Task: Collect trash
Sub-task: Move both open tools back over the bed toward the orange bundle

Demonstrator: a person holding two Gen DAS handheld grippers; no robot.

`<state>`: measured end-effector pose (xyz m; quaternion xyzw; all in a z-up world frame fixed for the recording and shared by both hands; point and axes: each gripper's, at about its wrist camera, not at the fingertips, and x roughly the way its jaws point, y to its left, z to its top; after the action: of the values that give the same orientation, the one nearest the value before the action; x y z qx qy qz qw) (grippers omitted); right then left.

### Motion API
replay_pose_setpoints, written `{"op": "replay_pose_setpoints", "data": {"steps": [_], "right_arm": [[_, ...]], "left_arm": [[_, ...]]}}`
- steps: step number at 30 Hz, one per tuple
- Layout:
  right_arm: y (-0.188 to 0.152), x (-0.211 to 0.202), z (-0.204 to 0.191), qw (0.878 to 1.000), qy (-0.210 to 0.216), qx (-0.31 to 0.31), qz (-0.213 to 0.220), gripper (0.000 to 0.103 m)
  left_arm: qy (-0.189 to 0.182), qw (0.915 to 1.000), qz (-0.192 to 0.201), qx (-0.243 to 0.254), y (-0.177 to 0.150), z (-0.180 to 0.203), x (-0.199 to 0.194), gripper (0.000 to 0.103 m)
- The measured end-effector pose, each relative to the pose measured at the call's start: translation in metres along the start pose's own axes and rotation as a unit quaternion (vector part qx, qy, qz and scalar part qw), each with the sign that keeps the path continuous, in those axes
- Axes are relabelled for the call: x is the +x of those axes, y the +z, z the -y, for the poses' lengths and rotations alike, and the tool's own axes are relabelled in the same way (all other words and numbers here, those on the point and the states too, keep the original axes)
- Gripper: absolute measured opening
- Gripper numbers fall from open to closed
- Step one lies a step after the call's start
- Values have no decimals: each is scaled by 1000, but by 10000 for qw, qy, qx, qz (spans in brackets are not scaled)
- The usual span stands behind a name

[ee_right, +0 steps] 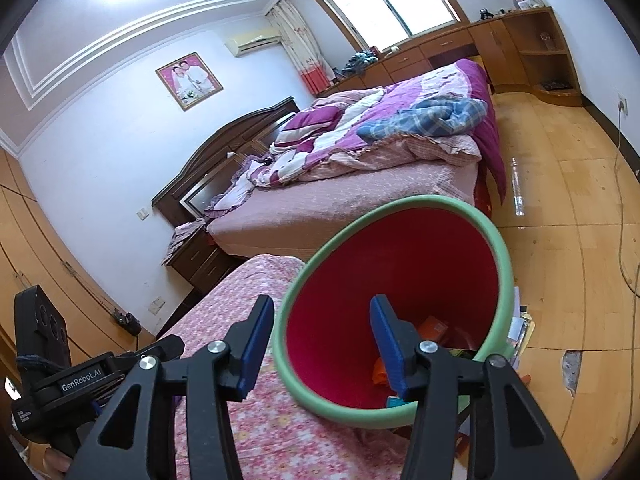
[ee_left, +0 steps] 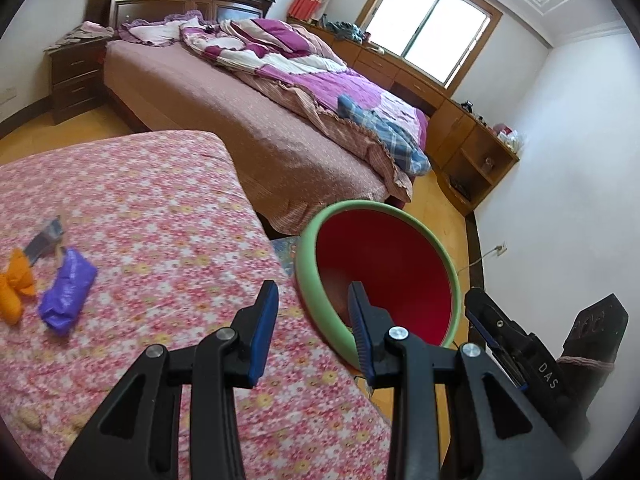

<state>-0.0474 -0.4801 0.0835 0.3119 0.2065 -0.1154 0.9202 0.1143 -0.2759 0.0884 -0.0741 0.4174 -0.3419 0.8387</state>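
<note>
Both my tongs sit closest to the lenses: my left gripper (ee_left: 314,322) has its jaws partly spread with nothing between them, and my right gripper (ee_right: 320,344) is spread wider, also empty, poised above the bin (ee_right: 506,280) mouth. Some scraps (ee_right: 434,330) lie at the bottom of that red, green-rimmed bin, which stands just beside the flowered table (ee_left: 168,208) edge. I judge a drop is done and the next fetch is due. At about nine o'clock in my left view lie a purple wrapper (ee_left: 68,296) and an orange wrapper (ee_left: 16,286), touching. I'd swing left, straddle one, and pinch gently.
</note>
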Motion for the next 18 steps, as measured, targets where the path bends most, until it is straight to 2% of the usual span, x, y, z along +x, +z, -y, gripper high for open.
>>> {"op": "replay_pose_setpoints", "data": {"steps": [18], "right_arm": [[-21,-17,-78,9979,428,-477,-94,59]], "left_arm": [[357,9972,538,-377,-12,-50,-82,35]]}}
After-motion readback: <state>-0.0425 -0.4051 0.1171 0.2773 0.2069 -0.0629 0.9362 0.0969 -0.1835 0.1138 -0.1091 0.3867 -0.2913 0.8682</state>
